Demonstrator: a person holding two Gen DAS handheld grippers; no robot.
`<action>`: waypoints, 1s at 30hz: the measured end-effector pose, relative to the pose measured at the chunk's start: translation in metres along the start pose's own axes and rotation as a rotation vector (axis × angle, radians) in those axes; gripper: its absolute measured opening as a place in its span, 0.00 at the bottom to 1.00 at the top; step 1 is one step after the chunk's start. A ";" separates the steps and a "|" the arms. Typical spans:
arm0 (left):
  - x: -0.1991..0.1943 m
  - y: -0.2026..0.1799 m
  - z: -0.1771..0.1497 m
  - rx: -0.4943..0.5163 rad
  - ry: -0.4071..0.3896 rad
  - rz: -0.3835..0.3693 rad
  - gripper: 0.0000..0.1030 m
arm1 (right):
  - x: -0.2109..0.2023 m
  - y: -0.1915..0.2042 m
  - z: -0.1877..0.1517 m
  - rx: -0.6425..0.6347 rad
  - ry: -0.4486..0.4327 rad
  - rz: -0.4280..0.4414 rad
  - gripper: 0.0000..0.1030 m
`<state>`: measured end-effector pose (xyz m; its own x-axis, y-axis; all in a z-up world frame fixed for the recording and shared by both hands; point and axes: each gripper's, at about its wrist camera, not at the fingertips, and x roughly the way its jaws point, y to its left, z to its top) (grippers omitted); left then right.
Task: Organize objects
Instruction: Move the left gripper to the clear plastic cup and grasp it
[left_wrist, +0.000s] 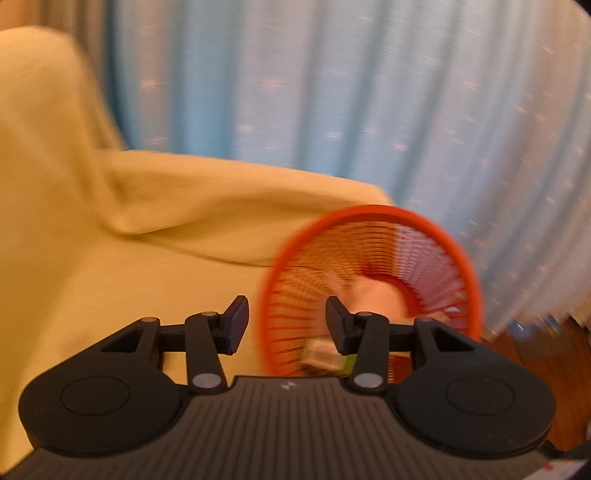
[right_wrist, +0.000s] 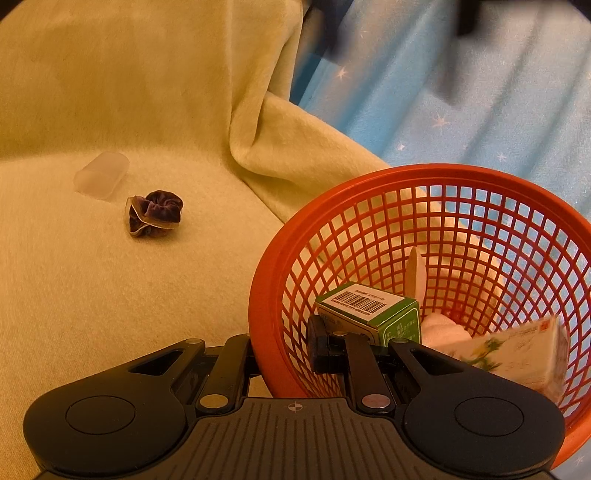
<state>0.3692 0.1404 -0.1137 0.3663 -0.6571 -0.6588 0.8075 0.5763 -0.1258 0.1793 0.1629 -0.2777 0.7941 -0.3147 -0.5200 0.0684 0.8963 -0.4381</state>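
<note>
The right claw (right_wrist: 280, 350) is clamped on the near rim of the red basket (right_wrist: 461, 177), one finger outside the wall and one inside, and it holds the basket tipped toward the camera at the edge of the yellow-covered sofa (right_wrist: 110, 295); the left claw (left_wrist: 287, 325) hangs parted and empty in front of the basket's mouth, in a view too smeared to show detail. Inside the basket lie a green box (right_wrist: 369, 310) with a barcode label, a pale carton (right_wrist: 517, 354) blurred at the lower right, something white beneath them and a thin wooden stick (right_wrist: 415, 273); a dark velvet scrunchie (right_wrist: 155, 214) and a frosted plastic cap (right_wrist: 101, 175) wait on the sofa seat, well apart from the basket. The likeliest trouble is the tilt; a pinch on one point of a thin rim could let the basket swing or slip, and the boxes would probably slide out over the low edge; the seat's drop-off beside the blue curtain (right_wrist: 461, 92) could take whatever spills. The soft scrunchie may squash and escape a shallow pinch; the smooth cap looks apt to roll away.
</note>
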 end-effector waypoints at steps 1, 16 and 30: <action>-0.005 0.012 -0.003 -0.023 -0.006 0.030 0.42 | 0.000 -0.001 0.000 0.002 -0.001 0.001 0.10; -0.048 0.137 -0.067 -0.247 0.024 0.333 0.52 | -0.002 -0.002 -0.002 0.001 -0.001 -0.001 0.10; 0.007 0.153 -0.084 -0.248 0.064 0.318 0.53 | -0.003 0.000 -0.004 0.000 0.001 -0.004 0.10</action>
<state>0.4568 0.2648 -0.1998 0.5440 -0.4005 -0.7373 0.5198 0.8507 -0.0786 0.1746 0.1627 -0.2786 0.7929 -0.3190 -0.5192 0.0715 0.8949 -0.4406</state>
